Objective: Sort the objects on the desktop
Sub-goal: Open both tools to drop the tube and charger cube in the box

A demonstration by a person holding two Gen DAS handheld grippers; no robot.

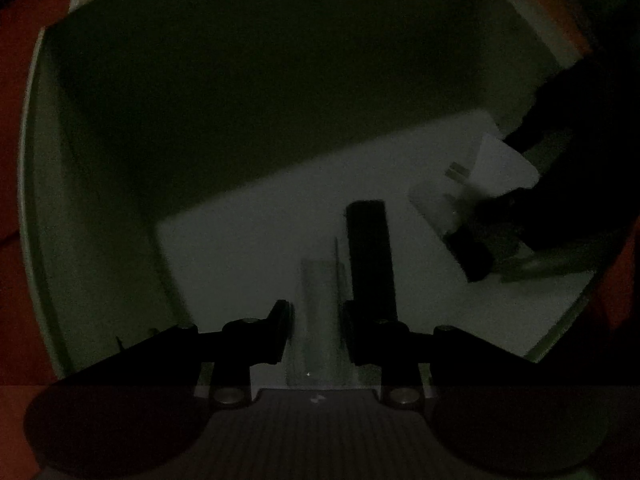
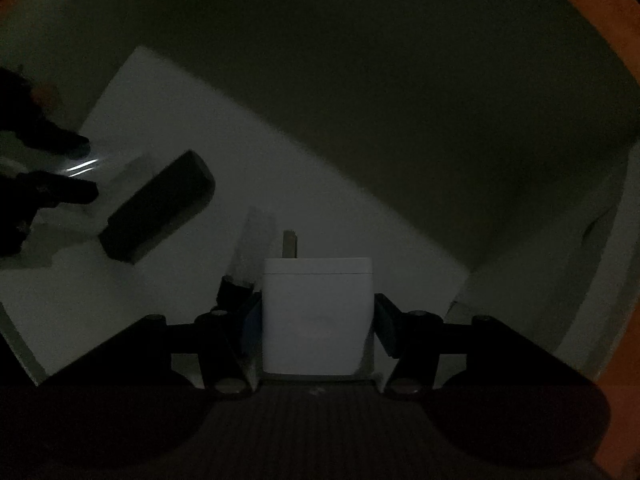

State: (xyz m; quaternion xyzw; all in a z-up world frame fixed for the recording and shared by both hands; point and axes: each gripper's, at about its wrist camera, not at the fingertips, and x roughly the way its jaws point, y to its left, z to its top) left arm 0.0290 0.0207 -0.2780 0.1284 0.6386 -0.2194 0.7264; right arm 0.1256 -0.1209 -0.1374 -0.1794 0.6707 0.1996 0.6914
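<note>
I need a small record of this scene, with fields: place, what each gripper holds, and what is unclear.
place: inside a deep bin with pale green walls and a light floor
left gripper: shut on a clear wrapped item with a black block at its far end
right gripper: shut on a white plug adapter, prongs pointing down into the bin
lighting: very dim
unclear: what the clear item is; whether either thing touches the floor
</note>
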